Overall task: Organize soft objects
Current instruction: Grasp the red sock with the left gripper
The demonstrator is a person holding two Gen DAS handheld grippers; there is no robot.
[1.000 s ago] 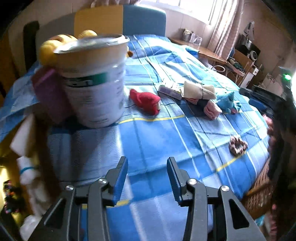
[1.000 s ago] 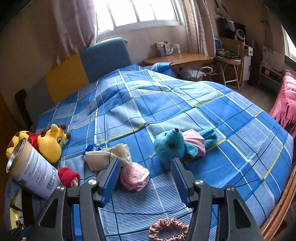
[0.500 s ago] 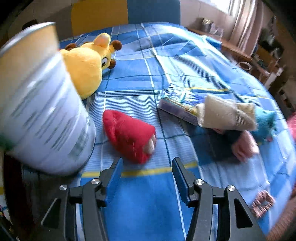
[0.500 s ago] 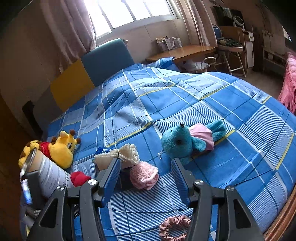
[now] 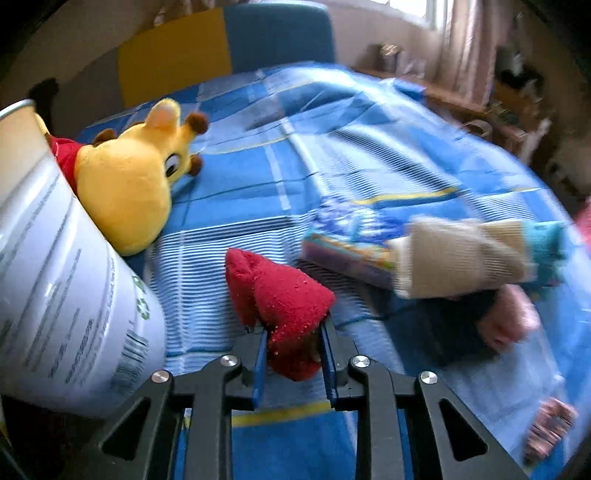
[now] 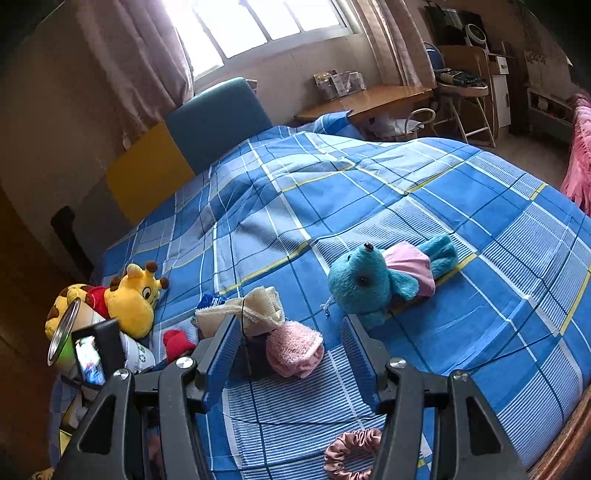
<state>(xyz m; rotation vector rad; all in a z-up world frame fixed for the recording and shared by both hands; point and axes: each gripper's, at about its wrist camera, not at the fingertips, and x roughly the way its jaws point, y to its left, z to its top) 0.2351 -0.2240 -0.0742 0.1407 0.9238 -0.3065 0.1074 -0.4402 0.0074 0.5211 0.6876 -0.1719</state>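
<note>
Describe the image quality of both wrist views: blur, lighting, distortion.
Left wrist view: the right half smears with motion blur, so the beige sock and scrunchie are soft, while the red sock between the left gripper fingers is sharp. Right wrist view: crisp overall, but the window is blown out to white. Both show fisheye bending and dark corners.

The right gripper [image 6: 291, 354] hovers over a bed covered in a blue plaid sheet [image 6: 424, 192], its blue-padded jaws spread wide. Between them lies a rolled pink fuzzy sock [image 6: 295, 352], touching a beige knitted cloth bundle [image 6: 255, 310]. A teal plush mouse in a pink dress [image 6: 384, 280] lies just right. A pink satin scrunchie [image 6: 351, 452] sits nearest the camera. Far left, a yellow plush giraffe [image 6: 133, 299] rests beside a tilted white tin can [image 6: 70, 339].
</note>
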